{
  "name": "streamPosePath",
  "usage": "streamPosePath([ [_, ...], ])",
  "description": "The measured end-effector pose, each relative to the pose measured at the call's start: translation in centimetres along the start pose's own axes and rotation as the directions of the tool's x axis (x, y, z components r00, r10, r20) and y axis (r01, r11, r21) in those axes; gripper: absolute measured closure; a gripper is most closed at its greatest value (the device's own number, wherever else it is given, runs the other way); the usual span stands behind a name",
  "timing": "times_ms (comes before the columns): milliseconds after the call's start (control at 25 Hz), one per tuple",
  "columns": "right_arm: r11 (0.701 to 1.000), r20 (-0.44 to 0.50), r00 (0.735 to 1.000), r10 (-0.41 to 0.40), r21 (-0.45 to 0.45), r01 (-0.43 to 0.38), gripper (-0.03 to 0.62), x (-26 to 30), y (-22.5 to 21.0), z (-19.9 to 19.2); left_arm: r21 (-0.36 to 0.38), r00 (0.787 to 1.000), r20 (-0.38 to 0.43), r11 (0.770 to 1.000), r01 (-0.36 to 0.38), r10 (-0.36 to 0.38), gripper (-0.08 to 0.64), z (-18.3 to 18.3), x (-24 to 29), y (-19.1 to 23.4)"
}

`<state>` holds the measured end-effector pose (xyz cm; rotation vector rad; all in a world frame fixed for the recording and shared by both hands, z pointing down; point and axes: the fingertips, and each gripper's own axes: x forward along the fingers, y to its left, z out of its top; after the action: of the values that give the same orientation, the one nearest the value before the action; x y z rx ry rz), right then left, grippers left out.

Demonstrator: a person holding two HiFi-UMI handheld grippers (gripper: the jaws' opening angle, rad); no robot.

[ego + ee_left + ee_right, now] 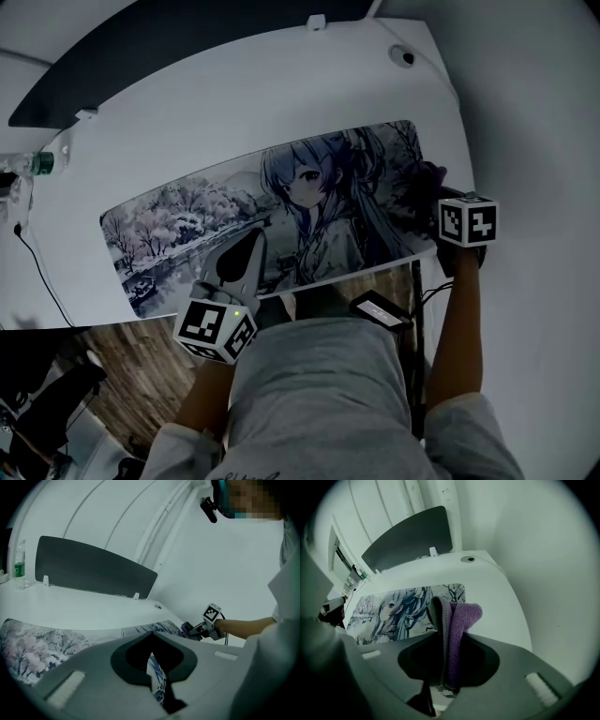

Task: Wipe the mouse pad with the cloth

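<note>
Right claw point(447, 644) clamps a folded purple cloth point(464, 616), its end jutting ahead for wiping; closed, empty left claw point(246, 251) sits low over the mouse pad point(178, 216), probably to steady it.

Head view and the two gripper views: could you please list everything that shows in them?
mouse pad: one, grey-blue printed picture, flat on the desk.
desk: one, white, under the mouse pad.
cloth: one, purple, clamped in the right tool.
panel: one, dark, upright along the desk's far edge.
bottle: one, clear with green label, desk's far left.
cable: one, black, desk's left edge.
floor: wood-patterned, below the desk's near edge.
shirt: one, grey, bottom of head view.
left tool: one, grey, shut, tip over the mouse pad.
right tool: one, grey, at the pad's right end.
</note>
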<state>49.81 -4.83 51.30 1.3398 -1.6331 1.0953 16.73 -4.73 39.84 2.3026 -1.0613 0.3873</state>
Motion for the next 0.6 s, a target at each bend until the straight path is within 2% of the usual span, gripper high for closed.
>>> streamPosePath([
  [160,1.0,-0.057,0.998,-0.024,-0.017,0.023,0.48,1.7,-0.3,-0.9,-0.011,1.0,-0.003,1.0,-0.017,0.017,0.541,-0.4,0.0,0.3],
  [280,0.999,-0.059,0.997,-0.042,-0.025,0.04,0.48,1.7,-0.2,-0.8,-0.02,1.0,-0.001,1.0,-0.021,0.021,0.543,-0.5,-0.1,0.4],
  [440,1.0,-0.077,0.997,-0.02,0.001,0.02,0.48,1.6,-0.3,-0.6,-0.041,0.999,-0.007,0.999,-0.033,0.033,0.543,-0.5,-0.6,0.6],
  [600,0.998,-0.09,0.994,-0.059,-0.013,0.058,0.48,1.7,-0.3,-0.6,-0.052,0.999,-0.011,0.998,-0.045,0.044,0.542,-1.0,-1.6,1.6],
])
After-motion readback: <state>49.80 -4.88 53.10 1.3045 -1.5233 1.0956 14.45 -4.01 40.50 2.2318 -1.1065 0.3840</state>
